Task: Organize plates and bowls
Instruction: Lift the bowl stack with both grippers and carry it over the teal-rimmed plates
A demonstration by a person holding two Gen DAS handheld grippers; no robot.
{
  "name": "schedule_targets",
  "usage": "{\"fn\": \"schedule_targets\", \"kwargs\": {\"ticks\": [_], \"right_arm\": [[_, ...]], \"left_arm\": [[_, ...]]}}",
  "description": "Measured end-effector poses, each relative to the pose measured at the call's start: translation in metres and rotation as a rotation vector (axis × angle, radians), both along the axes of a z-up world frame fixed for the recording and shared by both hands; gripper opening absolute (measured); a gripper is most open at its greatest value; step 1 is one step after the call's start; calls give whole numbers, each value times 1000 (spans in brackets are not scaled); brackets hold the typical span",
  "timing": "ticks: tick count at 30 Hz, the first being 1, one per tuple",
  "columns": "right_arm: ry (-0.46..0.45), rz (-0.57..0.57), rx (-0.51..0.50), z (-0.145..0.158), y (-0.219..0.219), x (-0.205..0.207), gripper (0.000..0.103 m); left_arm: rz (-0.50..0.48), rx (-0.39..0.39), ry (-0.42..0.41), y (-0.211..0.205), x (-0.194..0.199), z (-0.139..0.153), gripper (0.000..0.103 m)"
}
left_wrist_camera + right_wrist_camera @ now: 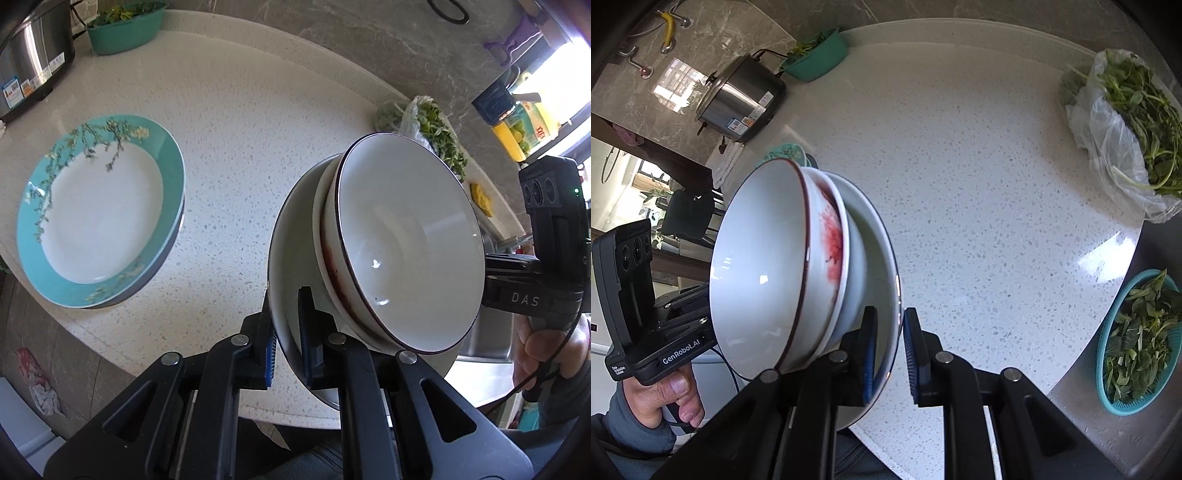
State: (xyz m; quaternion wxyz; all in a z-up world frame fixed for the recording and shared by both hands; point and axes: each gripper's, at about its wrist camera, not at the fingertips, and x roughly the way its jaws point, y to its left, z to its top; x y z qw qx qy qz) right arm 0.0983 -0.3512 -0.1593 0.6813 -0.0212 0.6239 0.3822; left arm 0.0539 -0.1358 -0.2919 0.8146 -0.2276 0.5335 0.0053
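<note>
We count three nested bowls point(406, 236), two stacked teal-rimmed plates point(99, 210) left of them on the surface point(258, 110), one steel cooker point(742, 99), two baskets of greens point(1137, 343).

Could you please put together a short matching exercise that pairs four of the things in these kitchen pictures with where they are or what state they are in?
Things:
1. stack of white bowls
2. teal-rimmed plate
3. steel cooker
4. teal colander of greens

Places or states:
A. lying flat on the speckled counter, untouched
B. at the right edge, by the sink
C. held off the counter, its bottom bowl's rim pinched from both sides by the left gripper and right gripper
D. at the back of the counter, beside a green basin

Pairs: 1-C, 2-A, 3-D, 4-B
</note>
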Motion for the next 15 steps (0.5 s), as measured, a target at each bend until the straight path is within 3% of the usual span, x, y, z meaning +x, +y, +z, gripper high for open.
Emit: {"fn": "schedule_targets", "kwargs": {"ticks": [15], "right_arm": [[-42,52,26,38,43,-9,18]], "left_arm": [[38,7,-34,41,-19,49,9]]}}
